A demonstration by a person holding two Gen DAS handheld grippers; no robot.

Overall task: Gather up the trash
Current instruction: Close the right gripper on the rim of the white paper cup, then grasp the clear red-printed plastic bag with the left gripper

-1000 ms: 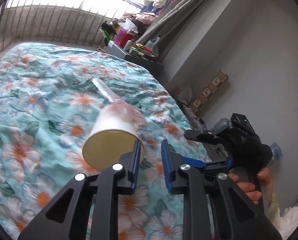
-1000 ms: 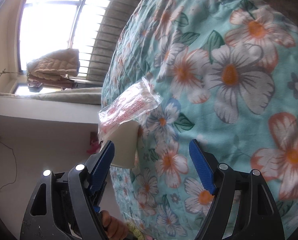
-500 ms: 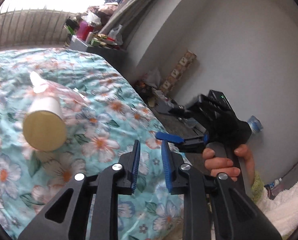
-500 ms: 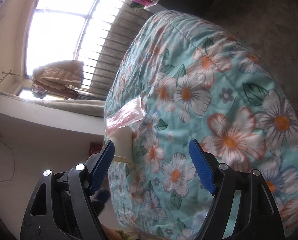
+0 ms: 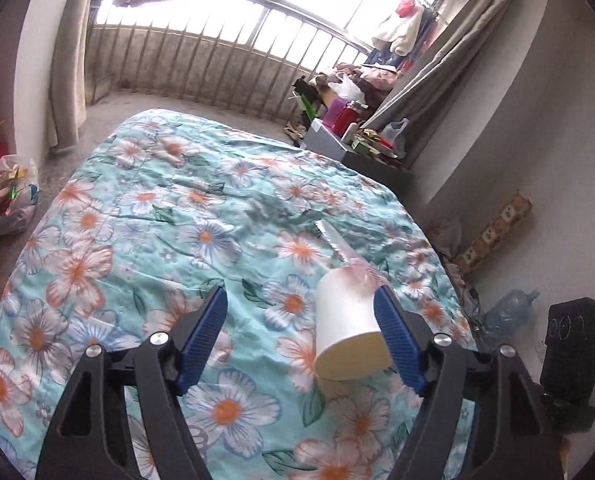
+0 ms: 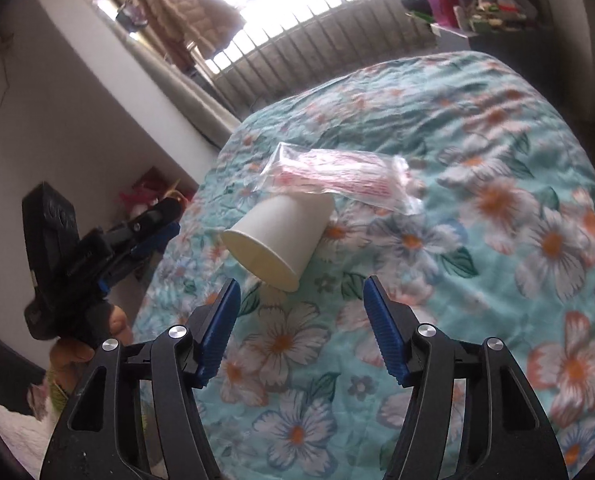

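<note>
Left wrist view: my left gripper (image 5: pixel 301 332) has just been opening and now stands wide, pads clear of everything, with the white paper cup (image 5: pixel 347 330) lying on its side on the floral bedspread (image 5: pixel 145 216) at about 3 o'clock of the gap, its mouth toward me, close by the right pad; I cannot tell whether it touches. A clear plastic wrapper (image 5: pixel 339 246) with pink print lies against the cup's base, at 12 o'clock from it. Right wrist view: my right gripper (image 6: pixel 299 328) has just been narrowing but is still open with nothing between the pads; cup (image 6: pixel 279 236) at 12 o'clock ahead, wrapper (image 6: pixel 339 180) behind it. Judgement: cup is light, thin-walled, crushes easily and will roll on soft bedding; grip across the wall near the stiffer rim. Wrapper is limp and slippery; pinch an edge.
</note>
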